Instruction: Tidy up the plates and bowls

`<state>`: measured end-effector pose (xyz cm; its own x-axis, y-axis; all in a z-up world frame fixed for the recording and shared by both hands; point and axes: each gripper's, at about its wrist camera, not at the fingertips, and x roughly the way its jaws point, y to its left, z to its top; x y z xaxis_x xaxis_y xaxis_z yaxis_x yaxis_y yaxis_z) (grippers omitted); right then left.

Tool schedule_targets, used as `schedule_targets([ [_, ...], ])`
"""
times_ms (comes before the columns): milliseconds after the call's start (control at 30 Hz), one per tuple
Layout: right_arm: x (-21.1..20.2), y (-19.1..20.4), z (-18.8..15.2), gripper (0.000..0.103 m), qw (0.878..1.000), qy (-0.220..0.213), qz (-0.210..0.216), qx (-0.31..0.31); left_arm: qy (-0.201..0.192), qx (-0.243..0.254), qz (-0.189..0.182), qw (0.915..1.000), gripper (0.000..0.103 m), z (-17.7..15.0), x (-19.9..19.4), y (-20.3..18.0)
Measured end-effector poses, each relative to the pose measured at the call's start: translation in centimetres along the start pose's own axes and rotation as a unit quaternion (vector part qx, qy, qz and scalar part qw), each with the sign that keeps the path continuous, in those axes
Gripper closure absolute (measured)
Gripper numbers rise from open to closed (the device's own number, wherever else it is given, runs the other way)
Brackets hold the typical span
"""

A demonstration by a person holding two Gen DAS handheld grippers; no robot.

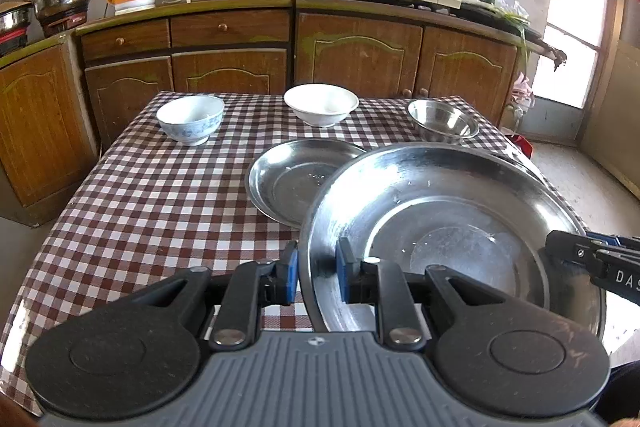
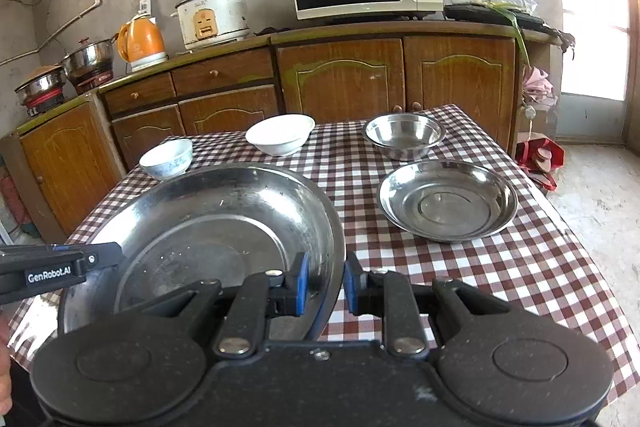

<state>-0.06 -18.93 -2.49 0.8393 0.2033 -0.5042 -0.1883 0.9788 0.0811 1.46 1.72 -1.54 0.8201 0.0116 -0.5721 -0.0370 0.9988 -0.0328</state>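
Both grippers, left gripper [image 1: 316,277] and right gripper [image 2: 325,285], are clamped on opposite rims of the large steel plate [image 1: 448,211], held above the checked table [image 1: 160,195]. Stiff, light and slick, it is best pinched at the rim. Beyond sit the smaller steel plate [image 1: 292,179] and three bowls.

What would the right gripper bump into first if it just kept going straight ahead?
The right gripper is shut on the big plate's rim, so the plate goes with it. Straight ahead lies bare tablecloth, then probably the white bowl or the steel bowl; depth is hard to judge.
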Motion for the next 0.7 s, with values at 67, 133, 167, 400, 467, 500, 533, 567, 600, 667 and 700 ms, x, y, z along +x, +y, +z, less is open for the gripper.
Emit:
schedule_targets([
  [67, 0.0, -0.1, -0.1, 0.078, 1.000, 0.000, -0.002, 0.002, 0.002, 0.000, -0.002, 1.0000, 0.083, -0.1, 0.1, -0.2],
  [133, 0.0, -0.1, -0.3, 0.078, 1.000, 0.000, -0.003, 0.003, 0.005, -0.002, -0.003, 1.0000, 0.082, -0.2, 0.4, -0.3],
  [167, -0.1, -0.2, -0.4, 0.078, 1.000, 0.000, -0.005, 0.003, 0.006, -0.003, -0.004, 1.0000, 0.082, -0.3, 0.5, -0.3],
  [400, 0.2, -0.6, -1.0, 0.078, 1.000, 0.006, -0.008, 0.010, 0.014, -0.006, -0.006, 0.9999, 0.082, -0.9, 1.0, -0.4],
  [467, 0.4, -0.8, -1.1, 0.078, 1.000, 0.008, -0.010, 0.013, 0.018, -0.007, -0.009, 0.9998, 0.082, -1.1, 1.3, -0.5],
  [500, 0.4, -0.9, -1.2, 0.078, 1.000, 0.009, -0.011, 0.014, 0.020, -0.006, -0.009, 0.9997, 0.082, -1.2, 1.4, -0.6],
  [533, 0.5, -1.0, -1.3, 0.078, 1.000, 0.011, -0.012, 0.015, 0.021, -0.005, -0.009, 0.9997, 0.082, -1.3, 1.5, -0.7],
  [567, 0.7, -1.1, -1.5, 0.078, 1.000, 0.012, -0.014, 0.016, 0.023, -0.004, -0.010, 0.9997, 0.082, -1.4, 1.6, -0.8],
  [600, 0.8, -1.2, -1.6, 0.078, 1.000, 0.014, -0.015, 0.016, 0.025, -0.004, -0.010, 0.9996, 0.082, -1.4, 1.8, -0.8],
  [667, 0.9, -1.4, -1.8, 0.078, 1.000, 0.018, -0.016, 0.020, 0.028, -0.004, -0.011, 0.9995, 0.082, -1.5, 2.0, -0.9],
  [700, 1.1, -1.5, -1.9, 0.078, 0.999, 0.020, -0.016, 0.021, 0.030, -0.004, -0.011, 0.9995, 0.082, -1.6, 2.1, -1.0],
])
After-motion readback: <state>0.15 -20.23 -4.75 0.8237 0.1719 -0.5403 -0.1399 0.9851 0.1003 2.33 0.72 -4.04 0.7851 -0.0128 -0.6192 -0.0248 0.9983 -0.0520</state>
